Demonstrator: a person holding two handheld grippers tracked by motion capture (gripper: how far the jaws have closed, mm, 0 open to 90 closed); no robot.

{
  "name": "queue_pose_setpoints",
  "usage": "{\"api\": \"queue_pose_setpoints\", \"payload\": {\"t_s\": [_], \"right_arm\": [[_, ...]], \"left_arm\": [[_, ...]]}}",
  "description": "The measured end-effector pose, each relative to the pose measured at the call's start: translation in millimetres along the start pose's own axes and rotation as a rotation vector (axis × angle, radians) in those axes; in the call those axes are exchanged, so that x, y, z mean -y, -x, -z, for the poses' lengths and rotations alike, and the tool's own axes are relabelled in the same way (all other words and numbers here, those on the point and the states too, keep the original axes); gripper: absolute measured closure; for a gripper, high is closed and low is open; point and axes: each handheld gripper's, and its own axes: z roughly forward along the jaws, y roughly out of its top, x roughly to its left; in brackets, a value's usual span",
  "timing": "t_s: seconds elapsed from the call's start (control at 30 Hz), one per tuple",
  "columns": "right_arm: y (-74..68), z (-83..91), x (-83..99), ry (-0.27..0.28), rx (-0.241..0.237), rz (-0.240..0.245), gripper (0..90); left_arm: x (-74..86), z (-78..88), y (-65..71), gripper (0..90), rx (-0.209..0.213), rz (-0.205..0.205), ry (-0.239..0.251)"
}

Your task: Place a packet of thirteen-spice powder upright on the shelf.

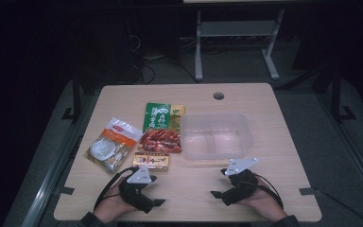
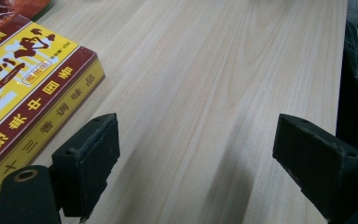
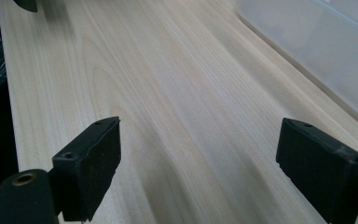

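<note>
Two grippers rested low on smooth pale wood, jaws wide, gripping nothing: left gripper (image 1: pixel 157 190), right gripper (image 1: pixel 219 182). Just beyond the left one lay a flat glossy yellow-and-red box (image 1: pixel 151 161); ahead of the right stood a clear rectangular plastic container (image 1: pixel 216 136).

Box (image 1: pixel 151 161) just beyond left gripper (image 1: pixel 157 189); tub (image 1: pixel 216 135) beyond right gripper (image 1: pixel 219 183), right of packets (image 1: pixel 159 140)
</note>
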Motion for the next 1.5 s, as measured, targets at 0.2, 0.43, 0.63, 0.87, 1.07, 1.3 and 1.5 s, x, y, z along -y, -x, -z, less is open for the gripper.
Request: {"api": "queue_pose_setpoints", "payload": {"t_s": [0.2,0.43,0.63,0.87,1.07,1.3,1.5], "right_arm": [[0.2,0.4,0.2,0.009,-0.002,-0.003,13.3],[1.9,-0.2,-0.2,0.015,0.008,-0.013,13.3],[1.0,0.0,-0.5,0.021,0.01,-0.013,13.3],[1.2,-0.8,-0.5,0.022,0.01,-0.007,13.5],[0.0,-0.5,-1.5,0.024,0.009,-0.008,13.5],[-0.5,-2.2,-1.6,0.021,0.005,-0.003,13.6],[0.0,-2.0,-0.6,0.024,0.009,-0.001,13.7]], "left_arm": [[-1.0,4.5,-0.8,18.4,0.0,0.008,0.006],[-9.0,20.1,-4.9,46.3,0.003,0.0,-0.003],[-16.9,31.9,-22.3,73.7,0.01,0.045,0.016],[-26.0,39.7,-45.4,89.5,-0.036,0.062,0.035],[-33.6,41.8,-64.1,89.6,-0.093,0.069,0.054],[-40.1,36.7,-86.6,89.6,-0.141,0.074,0.061],[-40.9,28.2,-104.5,89.6,-0.167,0.077,0.033]]}}
